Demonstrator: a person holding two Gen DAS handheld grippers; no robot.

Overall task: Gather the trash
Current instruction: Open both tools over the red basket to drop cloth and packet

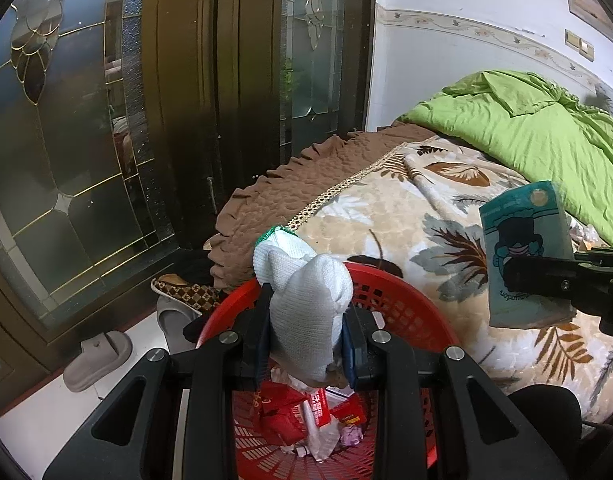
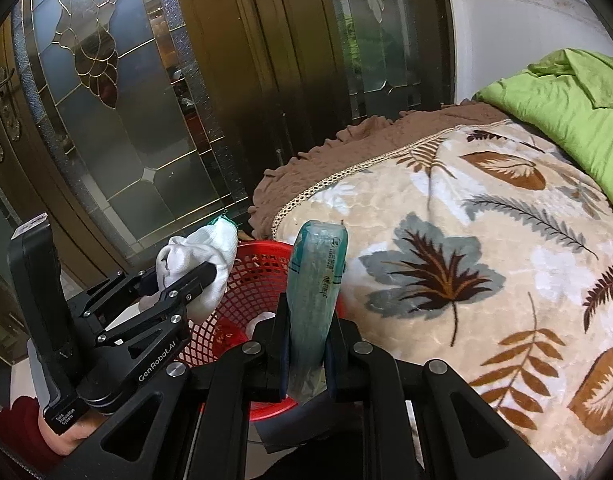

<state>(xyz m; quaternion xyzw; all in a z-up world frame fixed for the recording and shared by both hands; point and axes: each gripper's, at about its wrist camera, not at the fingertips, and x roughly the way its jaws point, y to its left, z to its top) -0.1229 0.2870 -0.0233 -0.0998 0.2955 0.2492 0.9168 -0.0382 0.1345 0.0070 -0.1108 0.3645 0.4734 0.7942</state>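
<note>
While the left gripper (image 1: 306, 332) clamps a soft, light glove (image 1: 302, 300) mid-body above the basket (image 1: 406, 312), the right gripper (image 2: 306, 360) pinches a crinkly packet (image 2: 312, 300).

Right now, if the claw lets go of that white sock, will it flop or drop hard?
Probably flop. The white sock bends over above the left claw, so it looks soft. It seems light knitted cloth, so it should land gently in the red basket beneath, not bounce or roll.

Red basket (image 1: 402, 316) stood open under the left claw (image 1: 306, 344), bed (image 1: 386, 216) crowding its right, door (image 1: 86, 160) beyond.
</note>
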